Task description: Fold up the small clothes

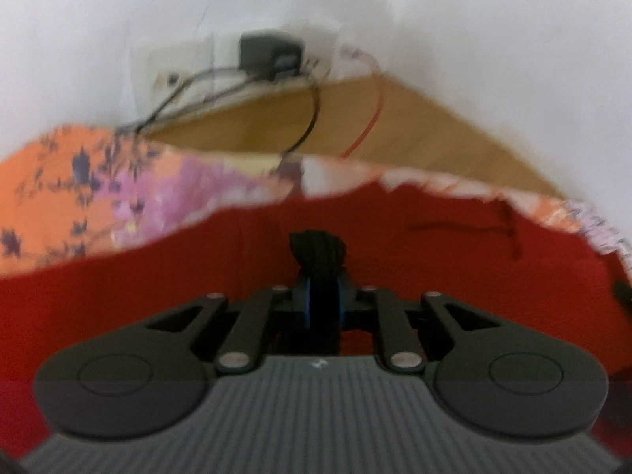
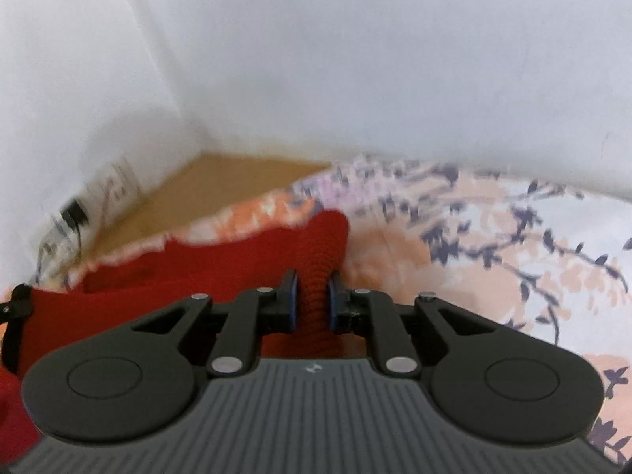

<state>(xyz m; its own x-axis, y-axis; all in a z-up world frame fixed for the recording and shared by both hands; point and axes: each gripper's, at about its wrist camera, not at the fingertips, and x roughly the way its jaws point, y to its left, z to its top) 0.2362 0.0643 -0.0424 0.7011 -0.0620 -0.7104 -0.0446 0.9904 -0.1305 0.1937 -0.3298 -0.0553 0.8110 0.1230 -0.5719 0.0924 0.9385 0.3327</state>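
A red knit garment (image 1: pixel 395 245) lies spread on a floral bedsheet (image 1: pixel 79 197). My left gripper (image 1: pixel 322 280) is shut on a bunched black piece of fabric (image 1: pixel 316 249) that sticks up from between its blue pads, above the red knit; whether this piece belongs to the garment I cannot tell. In the right wrist view, the red garment (image 2: pixel 177 276) runs off to the left, and my right gripper (image 2: pixel 314 282) is shut on a raised ribbed fold of it (image 2: pixel 316 260). A small black shape (image 2: pixel 17 296) shows at that view's left edge, blurred.
The floral sheet (image 2: pixel 493 256) stretches to the right. Beyond the bed's edge is a brown wooden surface (image 1: pixel 375 118) against white walls. A black plug adapter (image 1: pixel 268 53) sits in a wall socket, with dark cables (image 1: pixel 312 118) and a red wire (image 1: pixel 375 118) trailing down.
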